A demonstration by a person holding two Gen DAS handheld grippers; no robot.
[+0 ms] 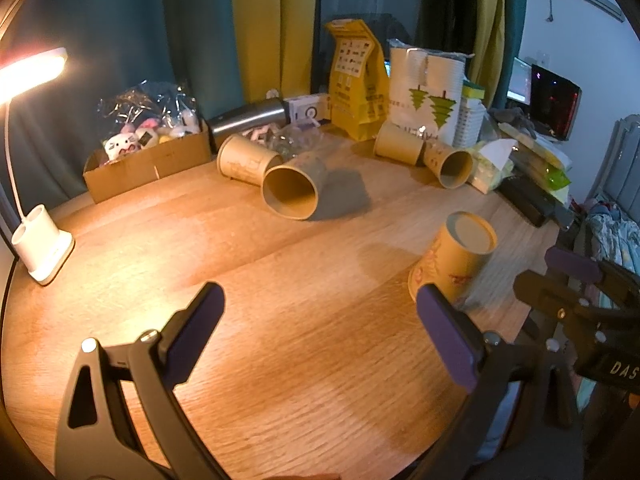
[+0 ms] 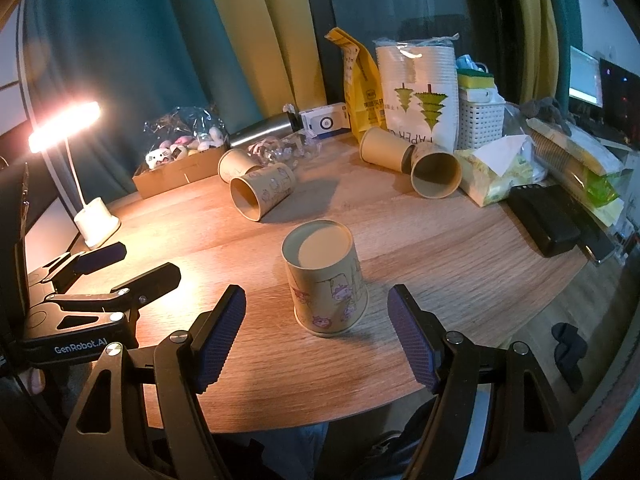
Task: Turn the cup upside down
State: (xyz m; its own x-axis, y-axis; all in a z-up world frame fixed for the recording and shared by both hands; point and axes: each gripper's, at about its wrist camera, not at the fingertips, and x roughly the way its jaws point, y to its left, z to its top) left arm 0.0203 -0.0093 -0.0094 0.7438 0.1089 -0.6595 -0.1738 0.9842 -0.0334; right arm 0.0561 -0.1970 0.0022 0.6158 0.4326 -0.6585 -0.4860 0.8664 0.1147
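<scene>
A tan paper cup with cartoon prints (image 2: 326,280) stands upside down on the wooden table (image 2: 460,264), its base facing up. It also shows in the left wrist view (image 1: 456,258). My right gripper (image 2: 316,332) is open and empty, its fingertips just short of the cup on either side. My left gripper (image 1: 320,332) is open and empty over bare table, left of the cup. Several more paper cups lie on their sides farther back: two at centre left (image 2: 260,194) and two at the right (image 2: 434,174).
A lit desk lamp (image 2: 94,216) stands at the left edge. A cardboard box of plush toys (image 2: 180,168), a steel bottle (image 2: 264,130), a yellow bag (image 2: 360,92), a cup sleeve pack (image 2: 420,92), tissues (image 2: 500,168) and a black case (image 2: 544,220) line the back and right.
</scene>
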